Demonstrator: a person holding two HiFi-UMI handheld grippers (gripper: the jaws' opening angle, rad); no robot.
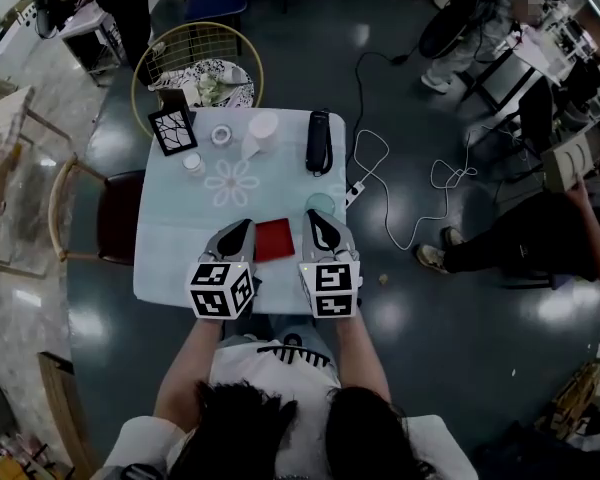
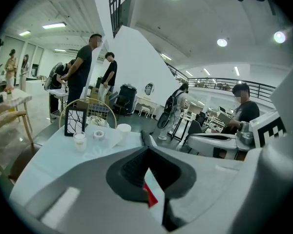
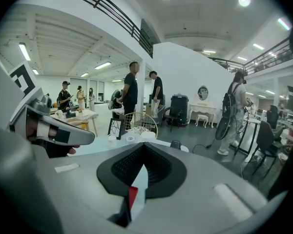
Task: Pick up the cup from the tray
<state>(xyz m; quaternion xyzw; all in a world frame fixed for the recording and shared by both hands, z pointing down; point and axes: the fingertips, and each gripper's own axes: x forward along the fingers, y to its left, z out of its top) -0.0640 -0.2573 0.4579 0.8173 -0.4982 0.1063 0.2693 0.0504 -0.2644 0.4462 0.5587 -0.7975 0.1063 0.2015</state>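
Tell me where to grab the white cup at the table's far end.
Take the white cup by its side wall, jaws astride it, coming from the near side. It stands upright and round; a tape roll and a black object flank it, but the near side looks open.

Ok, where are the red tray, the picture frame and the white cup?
red tray [image 1: 274, 240], head view, its middle.
picture frame [image 1: 172, 131], head view, its patterned middle.
white cup [image 1: 264, 125], head view, its top.
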